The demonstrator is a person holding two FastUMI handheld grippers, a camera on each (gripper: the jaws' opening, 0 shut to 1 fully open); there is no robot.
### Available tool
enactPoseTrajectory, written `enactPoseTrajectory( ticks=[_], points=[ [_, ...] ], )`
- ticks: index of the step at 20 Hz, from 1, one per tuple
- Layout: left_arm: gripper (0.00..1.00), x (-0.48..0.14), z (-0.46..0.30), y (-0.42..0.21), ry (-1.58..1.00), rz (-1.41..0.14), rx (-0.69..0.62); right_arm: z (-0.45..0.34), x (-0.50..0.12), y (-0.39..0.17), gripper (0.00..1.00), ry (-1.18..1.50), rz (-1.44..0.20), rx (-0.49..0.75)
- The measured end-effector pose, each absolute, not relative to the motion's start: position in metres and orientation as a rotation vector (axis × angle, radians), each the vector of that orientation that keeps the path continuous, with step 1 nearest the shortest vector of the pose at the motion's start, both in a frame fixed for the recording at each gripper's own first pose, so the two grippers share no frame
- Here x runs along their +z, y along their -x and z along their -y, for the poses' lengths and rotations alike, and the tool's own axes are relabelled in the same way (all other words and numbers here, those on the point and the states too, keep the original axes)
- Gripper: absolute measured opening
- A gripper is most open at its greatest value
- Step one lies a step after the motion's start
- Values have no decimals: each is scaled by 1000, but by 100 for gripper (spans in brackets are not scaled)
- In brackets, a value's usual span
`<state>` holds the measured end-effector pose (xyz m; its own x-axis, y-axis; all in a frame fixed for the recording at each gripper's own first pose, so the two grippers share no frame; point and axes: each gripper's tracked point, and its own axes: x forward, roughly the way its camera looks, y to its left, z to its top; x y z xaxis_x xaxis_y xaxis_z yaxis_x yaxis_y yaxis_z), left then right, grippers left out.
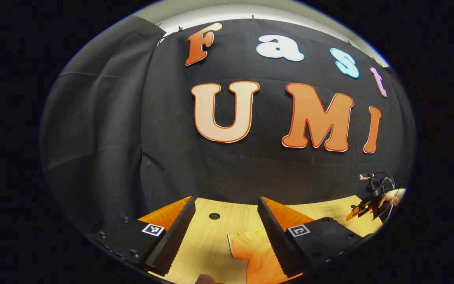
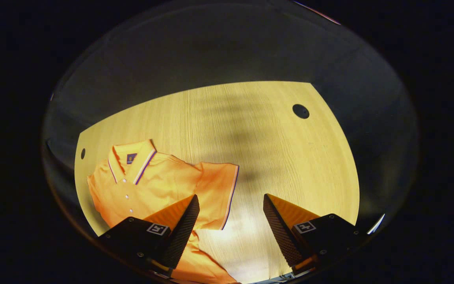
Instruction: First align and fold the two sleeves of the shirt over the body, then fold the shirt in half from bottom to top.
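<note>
An orange polo shirt [image 2: 160,181] with a striped collar lies face up on the wooden table [image 2: 274,157], toward its left side in the right gripper view. One short sleeve [image 2: 217,193] spreads out to the right. My right gripper [image 2: 229,213] hangs open above the table, its left finger over the shirt's body and the sleeve's trimmed edge just inside the gap. In the left gripper view my left gripper [image 1: 225,215] is open and low over the table, with a sleeve [image 1: 256,252] of the shirt lying below between its fingers. The right gripper [image 1: 369,205] shows far off at right, held by a hand.
The table has a round cable hole [image 2: 300,111] at the far right and another hole [image 2: 82,153] near the shirt's collar. A hole [image 1: 214,216] also lies ahead of my left gripper. Black cloth walls close off the booth behind the table.
</note>
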<state>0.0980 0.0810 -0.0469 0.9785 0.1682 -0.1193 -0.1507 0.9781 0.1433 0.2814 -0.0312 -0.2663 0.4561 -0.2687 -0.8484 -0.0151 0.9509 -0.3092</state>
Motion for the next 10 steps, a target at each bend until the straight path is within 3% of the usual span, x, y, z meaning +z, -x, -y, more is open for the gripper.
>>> enactPoseTrajectory(
  ticks=[10],
  points=[
    [97,-80,-89,-113,-96,-226,174,53,-334,-289,98,305,-1208,-213]
  ],
)
